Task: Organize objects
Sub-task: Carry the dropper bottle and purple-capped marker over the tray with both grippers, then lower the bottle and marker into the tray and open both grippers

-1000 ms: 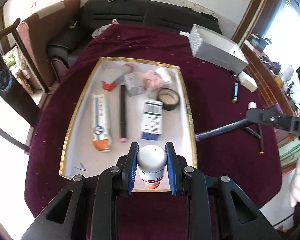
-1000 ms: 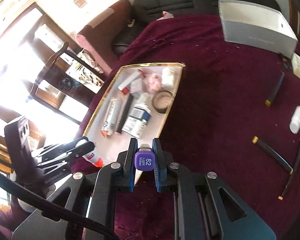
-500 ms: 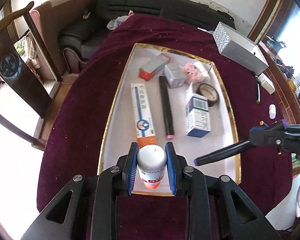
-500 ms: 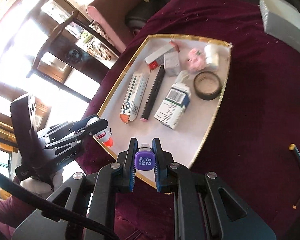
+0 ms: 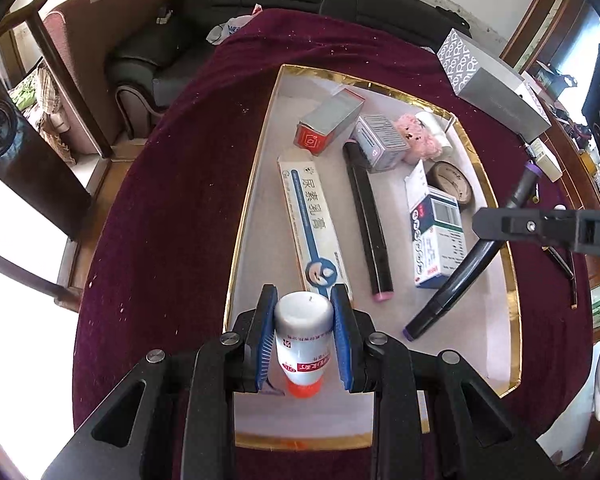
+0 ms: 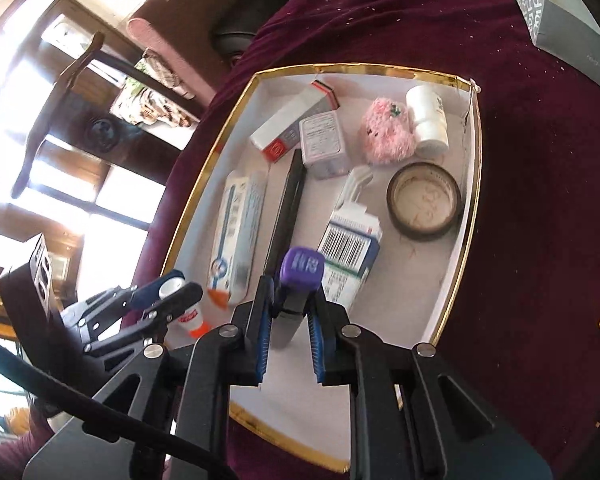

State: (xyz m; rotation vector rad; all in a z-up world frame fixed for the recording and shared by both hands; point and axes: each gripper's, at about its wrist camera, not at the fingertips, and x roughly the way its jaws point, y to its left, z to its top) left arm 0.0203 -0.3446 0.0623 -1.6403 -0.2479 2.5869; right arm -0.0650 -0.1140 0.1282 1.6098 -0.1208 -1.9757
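Left wrist view shows the left gripper (image 5: pixel 303 336) with its 2 blue-padded jaws pressed on the small white plastic bottle with an orange-red cap (image 5: pixel 303 340); the cap points down, over the near end of the shallow white tray with a gold rim (image 5: pixel 244 216). Ahead of these jaws lies the long white and blue tube box (image 5: pixel 310 232), and right of it the black marker with a pink end (image 5: pixel 366 216). Farther right, the right gripper (image 5: pixel 496 226) holds the black marker with purple caps (image 5: pixel 460 276), tilted, its lower tip just above the tray floor.

Right wrist view shows the right gripper (image 6: pixel 290 308) with jaws narrow around this marker's body, the purple cap (image 6: pixel 302 268) above the pads. Beyond these jaws is the white and blue medicine box (image 6: pixel 350 248), and to its right the dark roll of tape (image 6: pixel 424 200). All stands on the dark red tablecloth (image 6: pixel 540 200).
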